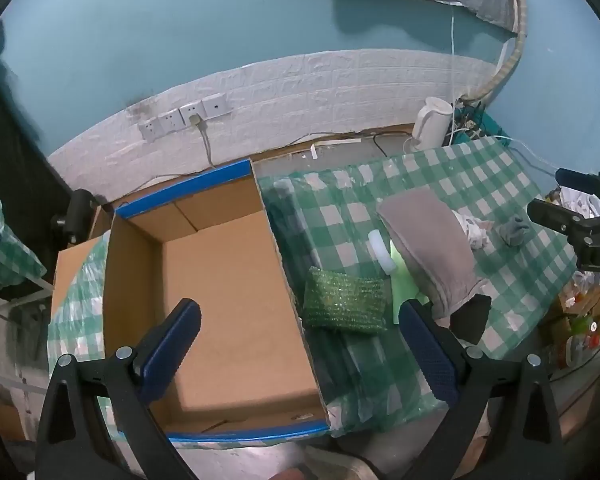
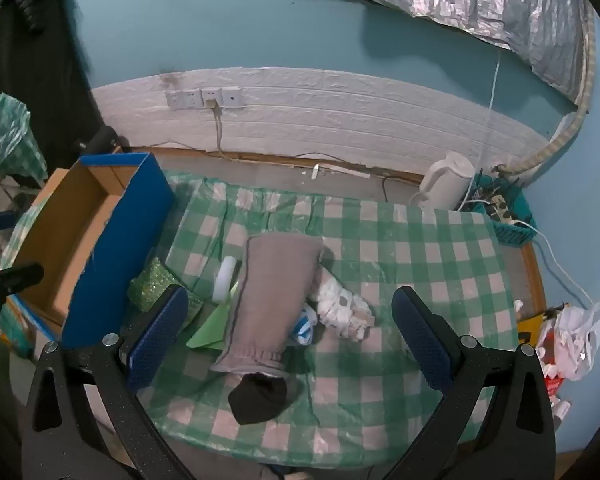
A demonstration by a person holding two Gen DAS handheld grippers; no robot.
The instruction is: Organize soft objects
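Soft items lie on a green-checked tablecloth point(image 2: 400, 248): a grey folded cloth point(image 2: 276, 296), a black sock point(image 2: 260, 396), a white patterned bundle point(image 2: 340, 308), a green glittery sponge point(image 1: 346, 306) and a light green sheet point(image 2: 212, 330). A small grey-blue sock point(image 1: 514, 230) lies farther right. An empty cardboard box point(image 1: 228, 296) with blue edges stands to the left. My left gripper point(image 1: 300, 344) is open, straddling the box wall and the sponge. My right gripper point(image 2: 290, 338) is open above the grey cloth, holding nothing.
A white kettle point(image 2: 446, 180) and a teal basket with a power strip point(image 2: 504, 216) stand at the back right. Wall sockets point(image 2: 204, 98) with a cable sit behind. A white plastic bag point(image 2: 576, 332) hangs off the table's right side. A white cylinder point(image 2: 225, 280) lies by the cloth.
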